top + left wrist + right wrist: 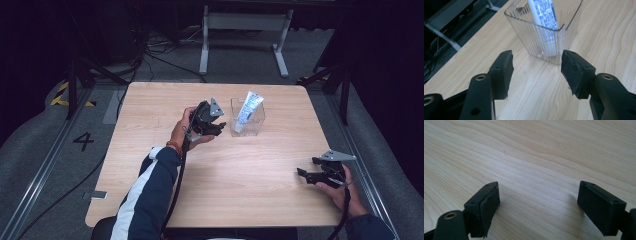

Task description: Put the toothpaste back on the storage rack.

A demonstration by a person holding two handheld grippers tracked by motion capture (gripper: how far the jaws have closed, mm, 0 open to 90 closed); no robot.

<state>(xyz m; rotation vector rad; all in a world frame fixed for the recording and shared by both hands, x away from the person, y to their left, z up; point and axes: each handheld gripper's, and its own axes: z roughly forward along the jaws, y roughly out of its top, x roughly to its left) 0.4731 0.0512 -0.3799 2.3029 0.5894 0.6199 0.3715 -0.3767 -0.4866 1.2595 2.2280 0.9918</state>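
Right hand-held gripper [306,174]: near edge of surface [165,100], jaws wide apart, nothing between, well apart from cup.
Left hand-held gripper [220,127]: jaws part open, empty, aimed at cup [549,37]; cup just ahead of tips, not touching. Left nearer by far.
Tube [246,111]: stands inside cup, cap end down, long axis near upright, leaning, top above rim.
Count: one cup, one tube, two hand-held grippers.
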